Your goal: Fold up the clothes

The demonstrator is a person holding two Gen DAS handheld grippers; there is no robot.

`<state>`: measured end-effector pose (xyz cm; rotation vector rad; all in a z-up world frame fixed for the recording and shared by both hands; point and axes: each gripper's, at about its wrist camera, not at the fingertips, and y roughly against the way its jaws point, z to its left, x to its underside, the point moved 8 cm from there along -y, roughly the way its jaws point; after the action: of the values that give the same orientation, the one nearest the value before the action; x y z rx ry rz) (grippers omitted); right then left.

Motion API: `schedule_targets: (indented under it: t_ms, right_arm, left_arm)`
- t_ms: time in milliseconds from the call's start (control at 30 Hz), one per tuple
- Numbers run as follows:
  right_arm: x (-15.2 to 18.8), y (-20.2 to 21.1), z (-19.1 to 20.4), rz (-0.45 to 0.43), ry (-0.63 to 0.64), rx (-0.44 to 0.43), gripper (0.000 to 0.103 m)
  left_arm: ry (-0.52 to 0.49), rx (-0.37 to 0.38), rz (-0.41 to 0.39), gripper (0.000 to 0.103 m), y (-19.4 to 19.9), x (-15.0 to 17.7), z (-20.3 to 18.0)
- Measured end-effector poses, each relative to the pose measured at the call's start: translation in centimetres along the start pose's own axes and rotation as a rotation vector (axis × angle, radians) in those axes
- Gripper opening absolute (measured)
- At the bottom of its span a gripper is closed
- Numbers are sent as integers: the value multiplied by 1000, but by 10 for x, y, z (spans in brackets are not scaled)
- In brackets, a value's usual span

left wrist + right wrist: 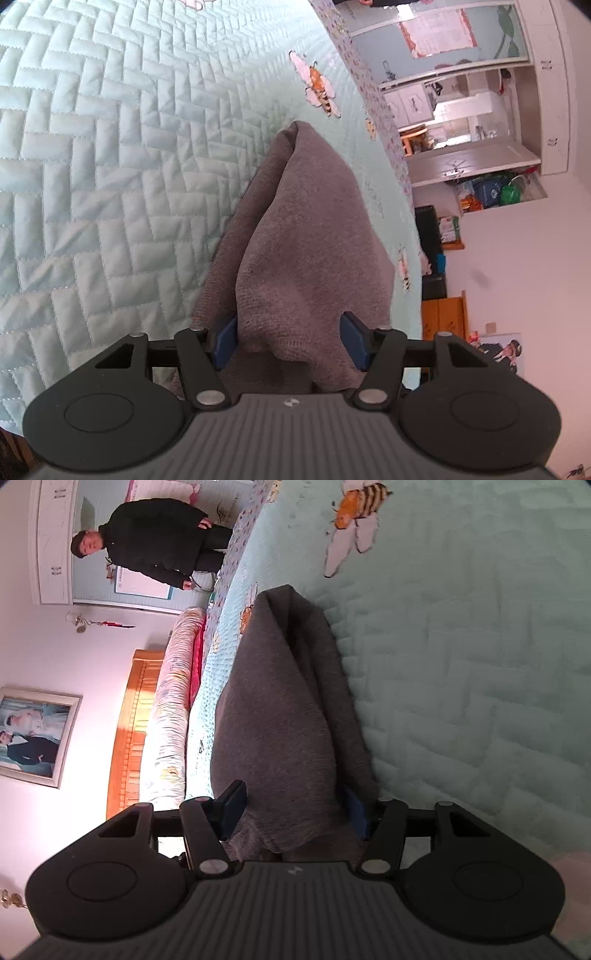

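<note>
My left tongs (pixel 290 341) stand wide, a bunched edge of the grey cloth (pixel 295 240) between their pads. My right tongs (pixel 291 814) likewise straddle it over the quilt (pixel 461 664); whether either pinches, I cannot tell.

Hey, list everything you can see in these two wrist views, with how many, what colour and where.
garment: one, grey, bunched lengthwise on the quilt, its near end between the jaws of both grippers
quilt: one, pale mint, stitched in a zigzag block pattern, covers the bed
bee patches: several, orange and black with white wings, sewn on the quilt
rolled bedding: one, pale floral, along the headboard
headboard: one, orange wood, bed end
framed picture: one, white frame, on the wall
bystander: one, dark clothes, beside the bed
left gripper: one, black with blue pads, around the garment
right gripper: one, black with blue pads, around the garment
</note>
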<state>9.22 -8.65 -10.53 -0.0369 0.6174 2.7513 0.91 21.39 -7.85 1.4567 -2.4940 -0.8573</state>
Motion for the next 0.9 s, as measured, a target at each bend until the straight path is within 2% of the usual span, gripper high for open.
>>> schedule_targets:
  t_ms: [200,300,367,400,433,467,800,900]
  right_arm:
    - [2,-1,-2,12,9,0,57]
    - [3,-3,1,24,30,6,45]
    - [4,-4,5,26,58,16,28]
    - [4,-3,7,23,67,12,24]
    - [4,-2,10,18,76,7,16]
    - [4,0,13,14,84,3,13]
    - [12,30,43,-17,156,-129,10]
    - [20,32,31,7,148,-114,10]
  left_arm:
    - [3,-4,8,60,-6,4,2]
    - [-18,-5,11,59,-7,4,-3]
    - [-45,-12,23,43,-9,5,-6]
    - [-61,-13,32,22,-10,5,-8]
    - [-76,-12,35,20,-11,5,-10]
    - [-89,-12,31,19,-10,5,-12]
    - [-129,134,5,17,31,12,-37]
    - [-137,64,33,17,25,23,-19]
